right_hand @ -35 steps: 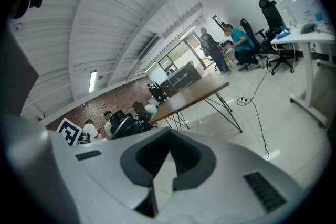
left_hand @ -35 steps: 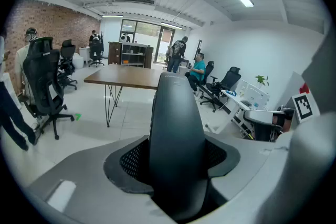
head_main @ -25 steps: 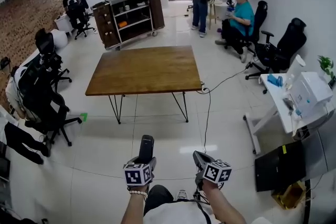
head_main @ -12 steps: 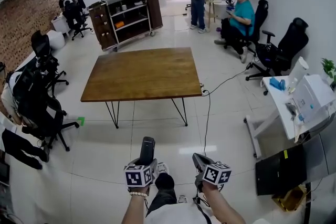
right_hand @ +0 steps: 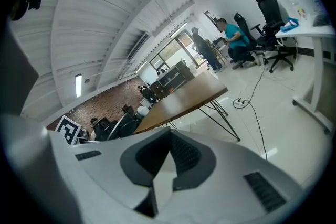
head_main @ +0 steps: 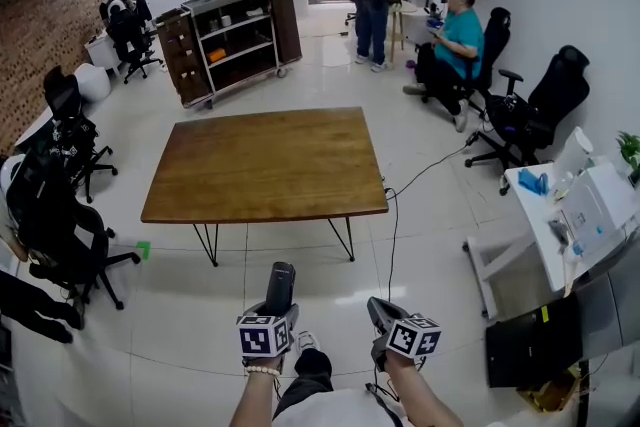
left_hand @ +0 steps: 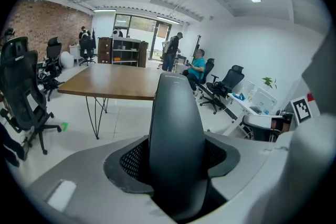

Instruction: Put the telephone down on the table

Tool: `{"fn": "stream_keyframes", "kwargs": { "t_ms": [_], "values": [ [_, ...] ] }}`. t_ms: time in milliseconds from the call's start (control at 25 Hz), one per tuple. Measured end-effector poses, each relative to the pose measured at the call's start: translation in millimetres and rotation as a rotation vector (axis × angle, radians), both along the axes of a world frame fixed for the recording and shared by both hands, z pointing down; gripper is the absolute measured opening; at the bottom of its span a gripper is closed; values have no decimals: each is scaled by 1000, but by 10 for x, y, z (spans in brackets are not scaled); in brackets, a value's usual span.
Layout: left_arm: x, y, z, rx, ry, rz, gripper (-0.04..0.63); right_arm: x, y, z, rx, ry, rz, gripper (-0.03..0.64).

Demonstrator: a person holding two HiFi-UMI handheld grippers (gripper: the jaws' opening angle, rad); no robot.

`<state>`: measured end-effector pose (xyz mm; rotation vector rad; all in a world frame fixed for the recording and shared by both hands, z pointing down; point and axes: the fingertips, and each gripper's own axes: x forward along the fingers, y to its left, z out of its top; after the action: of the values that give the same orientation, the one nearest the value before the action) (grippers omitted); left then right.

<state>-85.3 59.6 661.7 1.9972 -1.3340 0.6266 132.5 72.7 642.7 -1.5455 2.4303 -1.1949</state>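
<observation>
Jaws: left gripper (head_main: pixel 272 308) clamps telephone (head_main: pixel 279 279); right gripper (head_main: pixel 379 308) closed | table (head_main: pixel 265 165) ahead, chairs (head_main: pixel 48 220) alongside

Legible text: none.
Telephone (left_hand: pixel 176 149): one short line of pale print at its top end, too small and blurred to read.
Left cube (head_main: pixel 263 335) and right cube (head_main: pixel 413 336): black-and-white square code markers on the faces, patterns only, not letters or numerals.

The table (head_main: pixel 265 165) stands ahead of the telephone (head_main: pixel 279 281). Behind the table is a shelf cart (head_main: pixel 230 40), office chairs (head_main: pixel 45 215) at its left, a desk (head_main: pixel 540 220) at its right.
</observation>
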Motion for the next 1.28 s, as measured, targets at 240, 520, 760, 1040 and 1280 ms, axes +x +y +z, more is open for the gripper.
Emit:
{"fn": "stream_keyframes", "kwargs": {
  "t_ms": [240, 520, 760, 1040, 1280],
  "values": [
    [-80, -620, -12, -8, 15, 11, 276, -118, -589, -93, 2, 25, 1, 3],
    [-290, -1326, -15, -10, 23, 19, 276, -326, -1231, -191, 14, 43, 10, 3],
    [-415, -1788, -30, -7, 20, 44, 276, -423, -1593, -188, 9, 52, 40, 3],
    [-514, -2119, -17, -10, 24, 65, 276, -565, -1924, -217, 13, 63, 47, 3],
    [-600, -2339, -63, 0, 26, 70, 276, -649, -2098, -317, 34, 73, 48, 3]
  ]
}}
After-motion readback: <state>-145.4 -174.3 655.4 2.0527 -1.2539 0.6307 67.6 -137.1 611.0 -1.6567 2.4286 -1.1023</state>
